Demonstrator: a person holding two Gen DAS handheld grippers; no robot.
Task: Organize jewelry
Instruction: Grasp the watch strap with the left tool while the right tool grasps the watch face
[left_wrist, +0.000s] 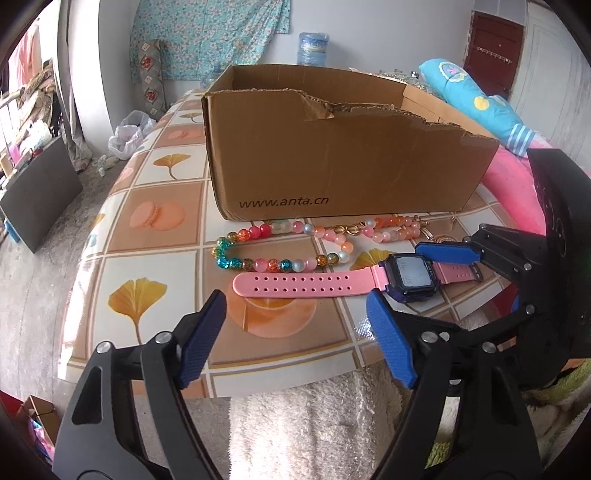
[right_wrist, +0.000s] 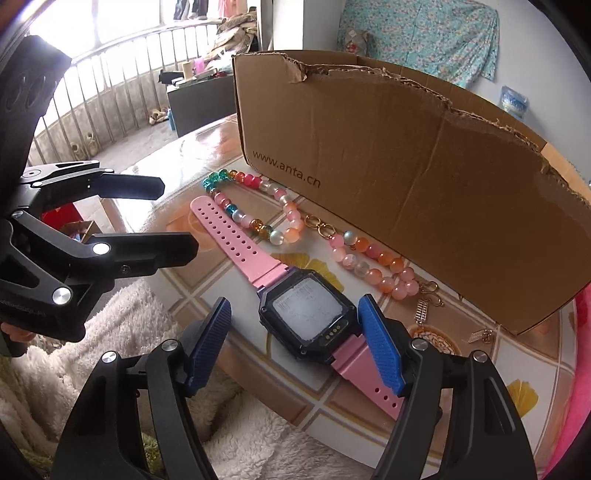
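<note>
A pink-strapped watch (left_wrist: 306, 283) with a dark square face (right_wrist: 309, 309) lies flat on the table in front of a torn cardboard box (left_wrist: 343, 155). A string of coloured beads (left_wrist: 295, 243) lies between the watch and the box; it also shows in the right wrist view (right_wrist: 280, 210). My right gripper (right_wrist: 295, 332) is open, its blue pads (right_wrist: 380, 339) on either side of the watch face, low over the table. In the left wrist view it (left_wrist: 413, 275) straddles the watch face. My left gripper (left_wrist: 295, 325) is open and empty, just in front of the watch strap.
The table (left_wrist: 162, 218) has a tiled cloth with leaf and macaron prints. A small gold charm (right_wrist: 423, 310) and a clasp (right_wrist: 480, 336) lie by the box's right end. A white fluffy cloth (left_wrist: 314, 424) hangs at the table's near edge. A pink cushion (left_wrist: 513, 184) lies right.
</note>
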